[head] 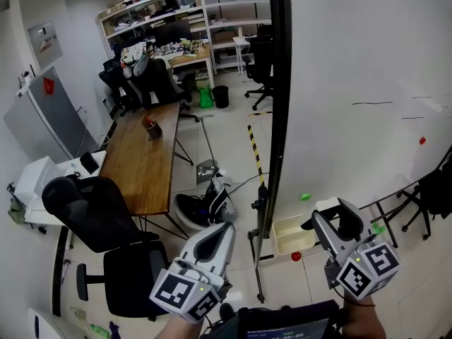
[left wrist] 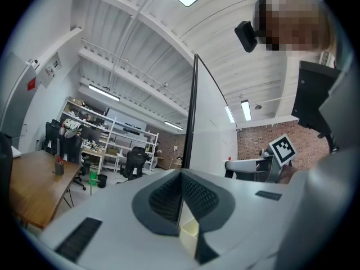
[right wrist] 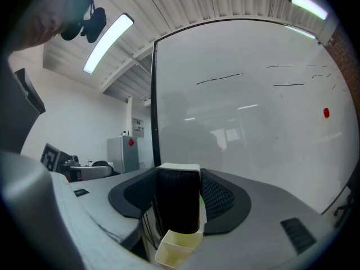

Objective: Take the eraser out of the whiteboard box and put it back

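My right gripper point(head: 333, 216) hovers just right of the cream whiteboard box point(head: 292, 234), which hangs at the foot of the whiteboard point(head: 353, 83). It is shut on the eraser point(head: 346, 219), a black block with a white back. In the right gripper view the eraser point(right wrist: 179, 198) stands upright between the jaws of the right gripper point(right wrist: 179, 170), with the open box point(right wrist: 178, 247) directly below it. My left gripper point(head: 222, 229) is shut and holds nothing, left of the whiteboard's black frame. Beyond the left gripper point(left wrist: 181, 176) in its own view, a corner of the box point(left wrist: 189, 233) shows.
A long wooden table point(head: 145, 157) and black office chairs point(head: 106, 217) stand to the left. Striped floor tape point(head: 254, 150) runs beside the whiteboard stand. Small red point(head: 422, 140) and green point(head: 305, 197) magnets dot the board. Shelves line the far wall.
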`<state>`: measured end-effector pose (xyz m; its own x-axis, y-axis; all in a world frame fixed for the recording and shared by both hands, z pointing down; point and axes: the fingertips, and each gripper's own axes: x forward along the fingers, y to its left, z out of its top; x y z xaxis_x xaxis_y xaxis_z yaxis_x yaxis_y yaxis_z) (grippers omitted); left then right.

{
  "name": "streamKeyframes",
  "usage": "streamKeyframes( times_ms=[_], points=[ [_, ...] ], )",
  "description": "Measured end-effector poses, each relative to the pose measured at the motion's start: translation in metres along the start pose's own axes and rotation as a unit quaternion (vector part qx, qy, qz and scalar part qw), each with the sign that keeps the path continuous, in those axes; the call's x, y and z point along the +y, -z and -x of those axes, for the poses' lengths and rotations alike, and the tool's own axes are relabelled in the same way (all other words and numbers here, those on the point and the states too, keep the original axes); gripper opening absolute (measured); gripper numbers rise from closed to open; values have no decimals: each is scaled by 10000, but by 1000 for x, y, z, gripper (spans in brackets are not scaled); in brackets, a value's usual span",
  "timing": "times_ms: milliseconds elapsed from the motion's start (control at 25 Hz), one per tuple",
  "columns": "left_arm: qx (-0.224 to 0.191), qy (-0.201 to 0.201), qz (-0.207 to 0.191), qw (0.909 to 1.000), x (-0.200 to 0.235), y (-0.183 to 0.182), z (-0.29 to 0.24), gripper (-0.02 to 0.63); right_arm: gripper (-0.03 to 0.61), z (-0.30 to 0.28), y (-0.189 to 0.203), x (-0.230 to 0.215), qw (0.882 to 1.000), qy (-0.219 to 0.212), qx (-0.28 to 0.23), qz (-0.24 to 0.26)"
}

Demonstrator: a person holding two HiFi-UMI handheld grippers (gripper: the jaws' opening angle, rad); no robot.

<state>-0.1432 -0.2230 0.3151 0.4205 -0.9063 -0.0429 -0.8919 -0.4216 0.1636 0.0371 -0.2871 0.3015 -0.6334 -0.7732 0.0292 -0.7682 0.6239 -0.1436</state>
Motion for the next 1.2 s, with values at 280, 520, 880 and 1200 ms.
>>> streamKeyframes(
  times_ms=[280, 520, 880, 1200],
  points=[
    [89, -174, 190, 9996, 22, 7, -9, 29, 267, -26, 12, 2, 9998, -77, 163, -9],
    [179, -353, 226, 9990, 45, 19, -16, 29, 267, -48, 25, -2, 9995, -121, 271, -72],
    [231, -415, 297, 9984, 67, 28, -28, 29, 267, -66, 39, -4, 9993, -125, 343, -79],
    [394, -328, 368, 9980, 64, 47, -38, 29, 267, -71, 77, -9, 9980, -45, 631, -20]
  ],
)
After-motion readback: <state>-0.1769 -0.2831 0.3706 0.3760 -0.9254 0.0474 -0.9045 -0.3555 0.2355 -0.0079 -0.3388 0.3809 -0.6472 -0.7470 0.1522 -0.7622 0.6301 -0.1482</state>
